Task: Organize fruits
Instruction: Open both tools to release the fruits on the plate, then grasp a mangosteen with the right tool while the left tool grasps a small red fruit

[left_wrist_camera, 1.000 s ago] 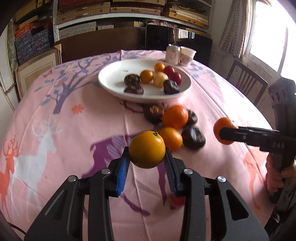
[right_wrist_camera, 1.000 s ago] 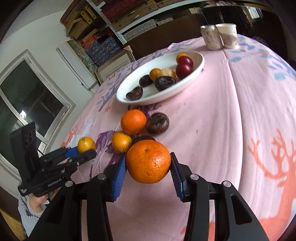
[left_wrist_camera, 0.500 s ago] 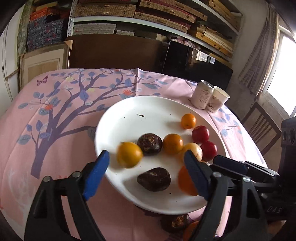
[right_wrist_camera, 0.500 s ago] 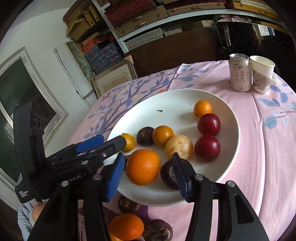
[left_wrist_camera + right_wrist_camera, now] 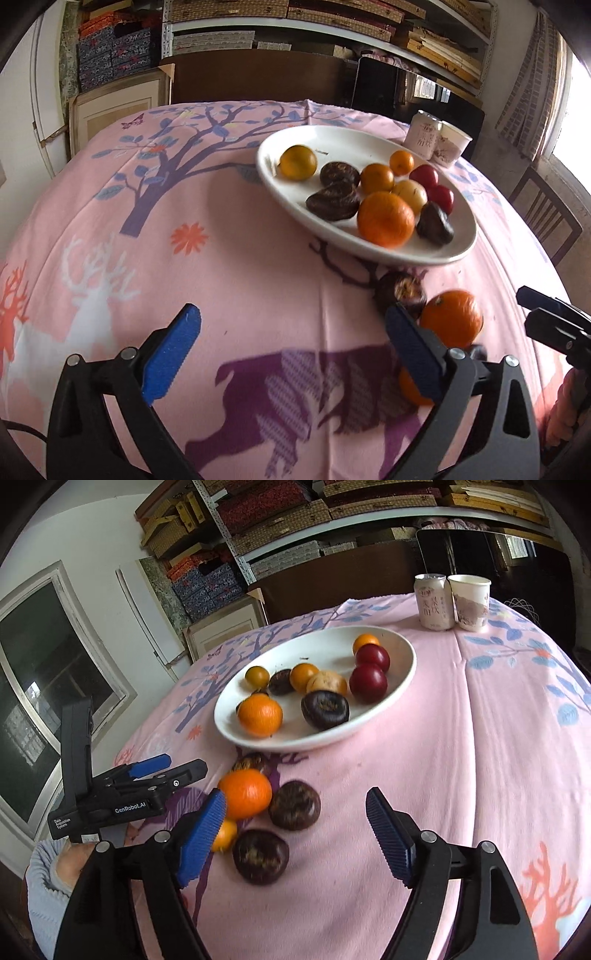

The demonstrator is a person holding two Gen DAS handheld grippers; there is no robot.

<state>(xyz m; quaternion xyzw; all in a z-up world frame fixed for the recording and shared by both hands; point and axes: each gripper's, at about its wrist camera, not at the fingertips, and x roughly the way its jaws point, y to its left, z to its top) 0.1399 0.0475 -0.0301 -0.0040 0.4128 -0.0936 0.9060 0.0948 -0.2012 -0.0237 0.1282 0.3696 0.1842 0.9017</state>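
— Where do the fruits sit?

— Most are on the white plate (image 5: 404, 664) toward the table's far edge: a big orange (image 5: 259, 715) at its near rim, a yellow-orange fruit (image 5: 297, 163) at its left rim, two red plums (image 5: 369, 672) on the right side, dark wrinkled ones between (the small ones blur together).

— And off the plate?

— A cluster lies on the pink tablecloth (image 5: 498, 738) just in front of the near rim: another orange (image 5: 245, 794), three dark passion fruits (image 5: 294, 805) and a small orange one partly hidden by a pad.

— The claws?

— The left gripper (image 5: 291, 354) is spreading its jaws wide, only cloth between them. The right gripper (image 5: 295, 830) is opening too, nothing gripped; the loose cluster sits just ahead of its left pad.

— Anything else?

— A can (image 5: 434, 602) and a paper cup (image 5: 471, 602) touch near the far edge.
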